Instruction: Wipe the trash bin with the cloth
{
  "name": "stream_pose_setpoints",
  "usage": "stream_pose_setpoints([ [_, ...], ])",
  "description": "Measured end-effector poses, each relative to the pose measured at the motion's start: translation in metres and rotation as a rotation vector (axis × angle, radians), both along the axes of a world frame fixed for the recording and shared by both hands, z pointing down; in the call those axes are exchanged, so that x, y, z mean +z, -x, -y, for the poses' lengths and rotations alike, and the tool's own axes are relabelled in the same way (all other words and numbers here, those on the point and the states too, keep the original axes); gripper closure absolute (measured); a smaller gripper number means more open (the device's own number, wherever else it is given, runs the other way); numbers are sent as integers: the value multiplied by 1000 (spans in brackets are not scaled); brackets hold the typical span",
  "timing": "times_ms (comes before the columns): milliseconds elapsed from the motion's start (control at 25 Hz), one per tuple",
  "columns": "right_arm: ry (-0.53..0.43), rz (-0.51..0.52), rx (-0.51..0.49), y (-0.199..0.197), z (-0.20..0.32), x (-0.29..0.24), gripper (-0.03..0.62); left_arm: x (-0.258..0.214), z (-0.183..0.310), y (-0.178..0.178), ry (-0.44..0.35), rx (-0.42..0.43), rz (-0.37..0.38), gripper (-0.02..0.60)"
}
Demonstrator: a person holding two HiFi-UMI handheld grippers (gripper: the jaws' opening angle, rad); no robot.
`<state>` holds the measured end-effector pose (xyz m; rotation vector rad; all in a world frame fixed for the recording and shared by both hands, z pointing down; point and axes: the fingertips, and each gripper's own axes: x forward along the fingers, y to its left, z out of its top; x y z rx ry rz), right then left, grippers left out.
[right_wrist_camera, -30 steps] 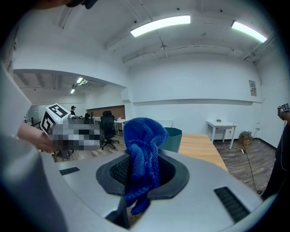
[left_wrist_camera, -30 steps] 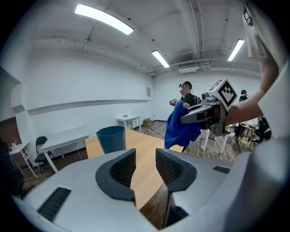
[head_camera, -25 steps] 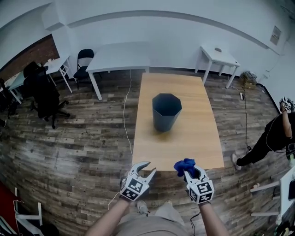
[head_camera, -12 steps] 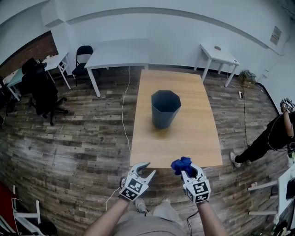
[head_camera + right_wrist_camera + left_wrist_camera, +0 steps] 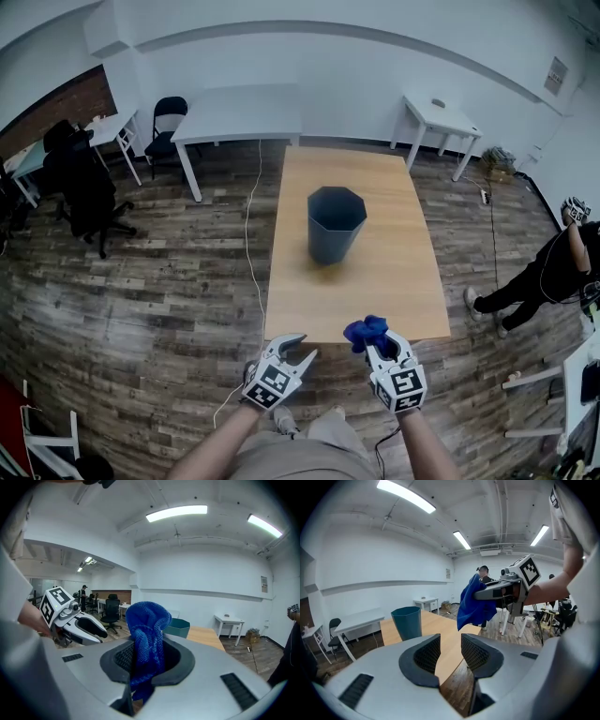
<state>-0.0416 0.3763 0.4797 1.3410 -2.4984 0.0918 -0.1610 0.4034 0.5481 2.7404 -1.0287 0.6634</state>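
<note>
A dark teal trash bin (image 5: 336, 223) stands upright at the middle of the wooden table (image 5: 394, 281). Both grippers hover in front of the table's near edge, well short of the bin. My right gripper (image 5: 375, 339) is shut on a bunched blue cloth (image 5: 366, 331), which sticks up out of its jaws (image 5: 147, 634). My left gripper (image 5: 295, 349) is open with nothing between its pads (image 5: 426, 653). In the left gripper view the bin (image 5: 408, 623) stands ahead on the table and the cloth (image 5: 471, 606) hangs from the right gripper (image 5: 506, 585).
White tables (image 5: 239, 112) (image 5: 441, 117) stand along the back wall, with black chairs (image 5: 89, 192) at the left. A person (image 5: 553, 277) crouches at the right. A cable (image 5: 251, 234) runs along the floor left of the wooden table.
Both grippers have drifted only slightly before the table's near edge. The cloth stays in the right gripper. The bin has not moved.
</note>
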Motion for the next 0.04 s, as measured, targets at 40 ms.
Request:
stream_pose_setpoints([
  [40,0,1,0,2,-2,-1,522,0,-3,1,4,7,1,431],
])
